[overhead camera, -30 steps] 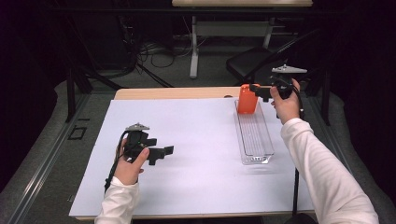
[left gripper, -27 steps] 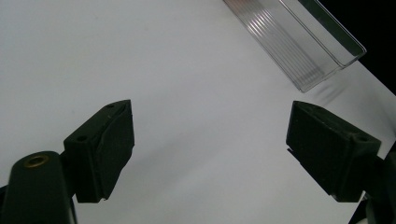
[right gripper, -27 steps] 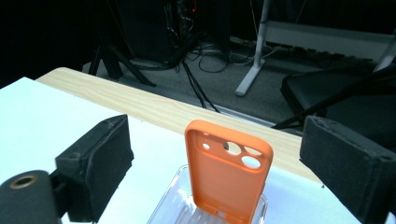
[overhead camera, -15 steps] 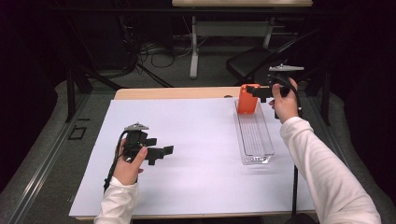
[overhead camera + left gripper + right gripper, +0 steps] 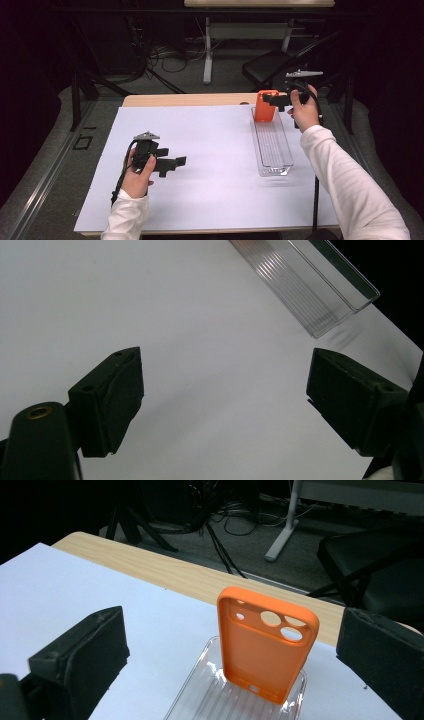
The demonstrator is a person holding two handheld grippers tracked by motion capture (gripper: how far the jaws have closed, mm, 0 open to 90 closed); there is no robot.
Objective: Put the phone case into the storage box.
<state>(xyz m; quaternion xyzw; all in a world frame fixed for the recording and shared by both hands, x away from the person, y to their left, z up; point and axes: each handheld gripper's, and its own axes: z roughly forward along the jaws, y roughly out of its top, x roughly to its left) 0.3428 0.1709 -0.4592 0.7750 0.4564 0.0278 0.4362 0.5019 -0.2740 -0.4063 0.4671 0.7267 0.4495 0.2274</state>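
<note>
An orange phone case (image 5: 264, 107) stands upright on its short end at the far end of a clear ribbed plastic tray (image 5: 274, 152). My right gripper (image 5: 270, 99) is level with the case's top, and its jaws have just been opening. In the right gripper view the case (image 5: 265, 645) stands between the two black jaws of that gripper (image 5: 233, 630) with gaps on both sides, camera holes at the top. My left gripper (image 5: 177, 162) hovers open over the white sheet (image 5: 210, 135), nothing between its jaws (image 5: 225, 375). The tray's near end (image 5: 320, 295) lies ahead of it.
The white sheet covers most of a wooden table, whose bare far edge (image 5: 190, 100) shows behind it. A black chair (image 5: 267, 70) and cables on the floor lie beyond the table. The tray sits along the sheet's right side.
The right gripper's jaws have spread away from the orange case, which stays upright in the tray. Both hands have kept their places.
</note>
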